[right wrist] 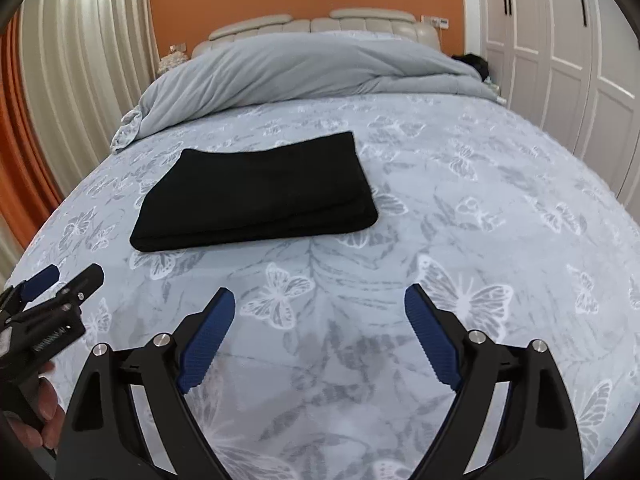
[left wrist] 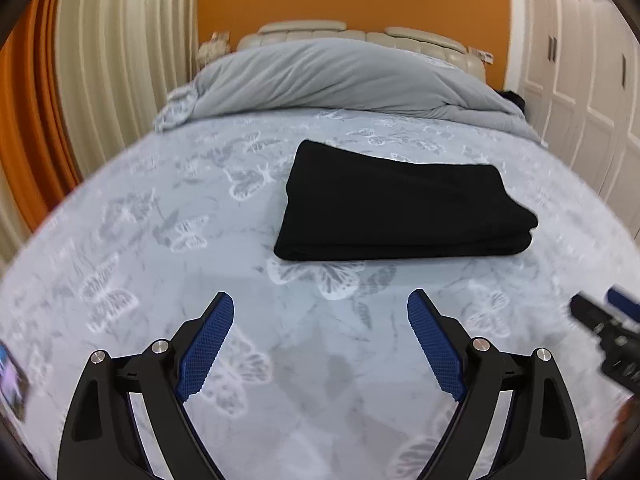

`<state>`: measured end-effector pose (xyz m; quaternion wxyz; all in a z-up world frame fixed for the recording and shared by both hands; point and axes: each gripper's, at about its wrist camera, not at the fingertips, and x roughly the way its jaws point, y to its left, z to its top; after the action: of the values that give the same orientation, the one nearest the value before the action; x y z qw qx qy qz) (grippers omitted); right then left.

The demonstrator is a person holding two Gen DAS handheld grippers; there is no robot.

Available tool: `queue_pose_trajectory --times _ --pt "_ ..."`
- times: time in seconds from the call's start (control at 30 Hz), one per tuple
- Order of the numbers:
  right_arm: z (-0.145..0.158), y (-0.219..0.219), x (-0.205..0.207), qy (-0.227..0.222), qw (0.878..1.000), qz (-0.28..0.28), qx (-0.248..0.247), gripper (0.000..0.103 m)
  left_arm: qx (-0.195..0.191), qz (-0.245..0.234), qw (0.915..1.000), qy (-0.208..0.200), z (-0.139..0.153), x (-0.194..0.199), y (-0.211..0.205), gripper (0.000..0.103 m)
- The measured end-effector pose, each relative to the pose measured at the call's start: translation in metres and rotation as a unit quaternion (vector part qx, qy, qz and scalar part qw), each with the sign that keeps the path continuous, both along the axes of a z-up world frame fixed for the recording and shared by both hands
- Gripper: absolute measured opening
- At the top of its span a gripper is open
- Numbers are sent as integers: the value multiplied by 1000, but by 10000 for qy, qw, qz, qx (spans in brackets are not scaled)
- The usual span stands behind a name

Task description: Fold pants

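seemingly the folding is finishing: black pants are lying stacked at twelve o'clock, left gripper and right gripper gaping empty; next, perhaps just smoothing.

Right tool blurred, cut by frame edge right of pants. Dark item behind duvet: unidentifiable.

A home bedroom: bed, padded headboard, curtains, wardrobe doors.

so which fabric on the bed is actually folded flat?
The black pants, a neat rectangle mid-bed. The grey duvet is bunched at the headboard; the butterfly sheet is spread out.
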<state>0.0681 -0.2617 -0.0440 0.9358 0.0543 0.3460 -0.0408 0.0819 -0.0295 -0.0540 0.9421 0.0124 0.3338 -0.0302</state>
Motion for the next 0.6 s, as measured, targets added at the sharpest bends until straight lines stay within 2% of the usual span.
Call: queue_pose_trajectory --times 0.07,0.4,0.6 --pt "-1 -1 -2 -12 10000 -6 -10 91 67 -33 10000 -39 -2 -1 -2 86" --pt "-10 9 -2 116 9998 139 -115 91 -193 -198 9993 240 -9 4 -4 86" --pt "-13 21 0 143 9995 212 -175 91 -144 -204 9993 268 -12 4 -8 86"
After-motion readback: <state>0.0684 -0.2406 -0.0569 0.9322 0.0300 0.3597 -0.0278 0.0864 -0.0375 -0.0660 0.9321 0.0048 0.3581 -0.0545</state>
